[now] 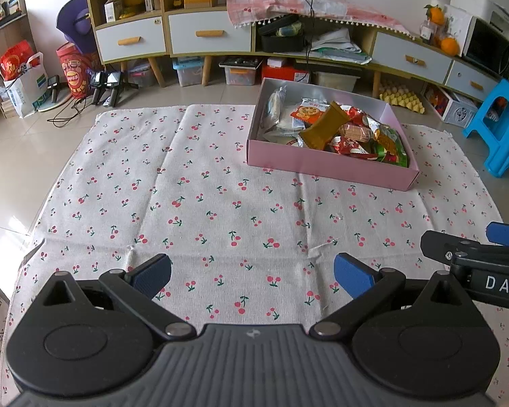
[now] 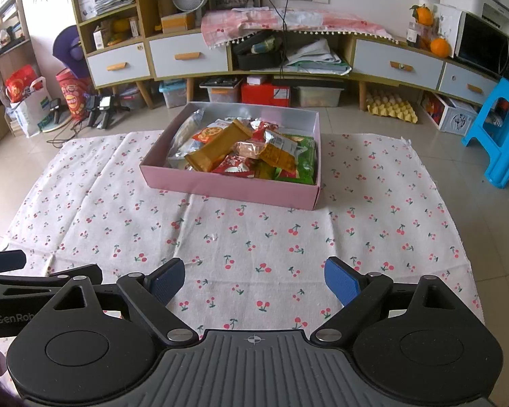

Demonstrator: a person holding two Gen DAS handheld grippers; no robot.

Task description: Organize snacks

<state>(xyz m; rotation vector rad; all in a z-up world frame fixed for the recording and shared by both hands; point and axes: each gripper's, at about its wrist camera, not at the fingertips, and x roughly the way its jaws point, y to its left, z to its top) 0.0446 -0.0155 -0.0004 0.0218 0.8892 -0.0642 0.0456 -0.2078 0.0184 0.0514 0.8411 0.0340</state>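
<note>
A pink box (image 1: 325,166) (image 2: 227,183) stands on the far half of a cherry-print cloth (image 1: 203,203) (image 2: 254,237) and holds several wrapped snacks, among them a brown-gold packet (image 1: 324,125) (image 2: 217,146) lying on top. My left gripper (image 1: 252,276) hovers open over the bare near part of the cloth, with nothing between its blue pads. My right gripper (image 2: 254,279) is open too, empty, in front of the box and well short of it. In the left wrist view the right gripper's body (image 1: 478,261) shows at the right edge.
The cloth lies on a tiled floor (image 1: 13,156). Behind it runs a low cabinet (image 2: 288,54) with storage bins under it. A blue plastic stool (image 2: 502,129) stands at the right, bags (image 2: 30,101) and handheld devices at the left, an egg tray (image 2: 390,107) beyond the box.
</note>
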